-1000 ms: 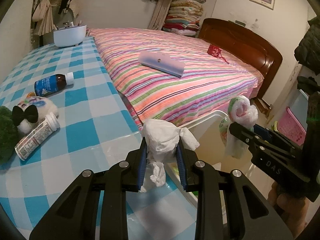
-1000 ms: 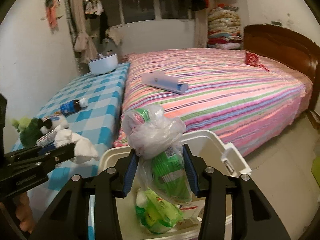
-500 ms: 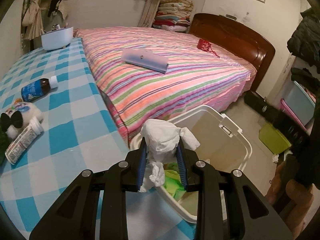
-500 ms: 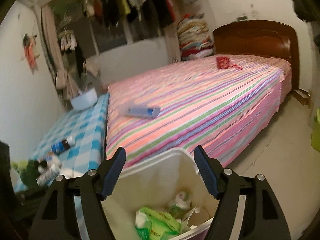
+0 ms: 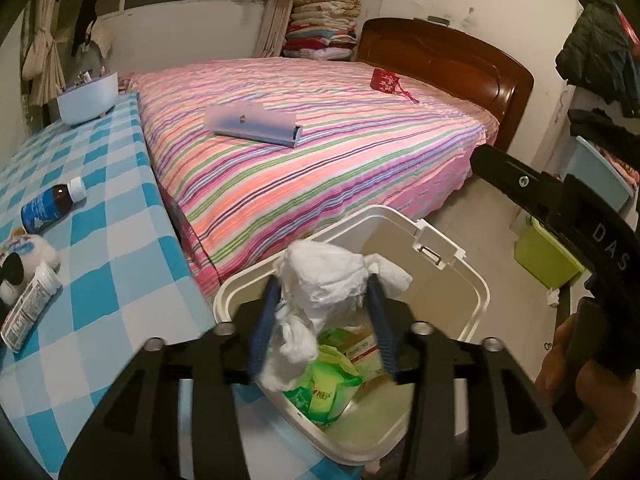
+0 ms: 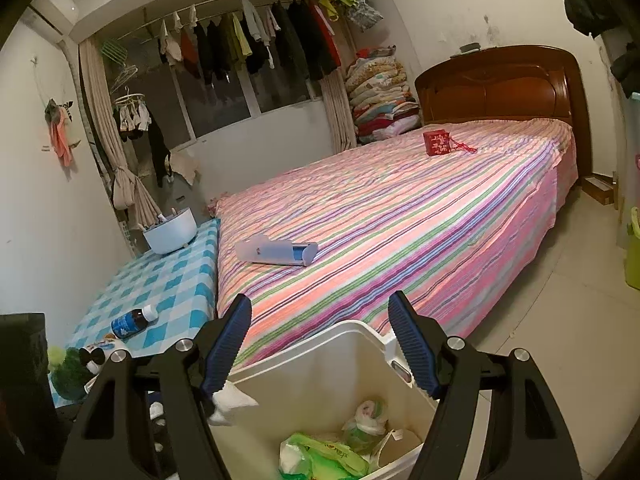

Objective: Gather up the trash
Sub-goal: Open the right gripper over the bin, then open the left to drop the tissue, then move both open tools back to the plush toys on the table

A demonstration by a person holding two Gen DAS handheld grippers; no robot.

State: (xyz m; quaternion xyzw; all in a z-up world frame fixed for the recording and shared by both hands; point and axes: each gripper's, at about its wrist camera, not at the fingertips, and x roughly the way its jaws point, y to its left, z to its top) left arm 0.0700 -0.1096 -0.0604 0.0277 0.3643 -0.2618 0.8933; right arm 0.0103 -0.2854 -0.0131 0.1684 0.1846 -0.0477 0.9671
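Pinching tissue wad (image 5: 326,276), left claw (image 5: 324,320), right claw (image 6: 326,344) spread

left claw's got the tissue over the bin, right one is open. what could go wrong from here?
1. The crumpled tissue sits near the bin's table-side rim; released now, its loose tail may catch the rim or fall onto the checkered cloth.
2. Tissue clings to the left claw's blue pads, so it may not drop cleanly.
3. The right claw is open just above the bin too; the two claws could bump.
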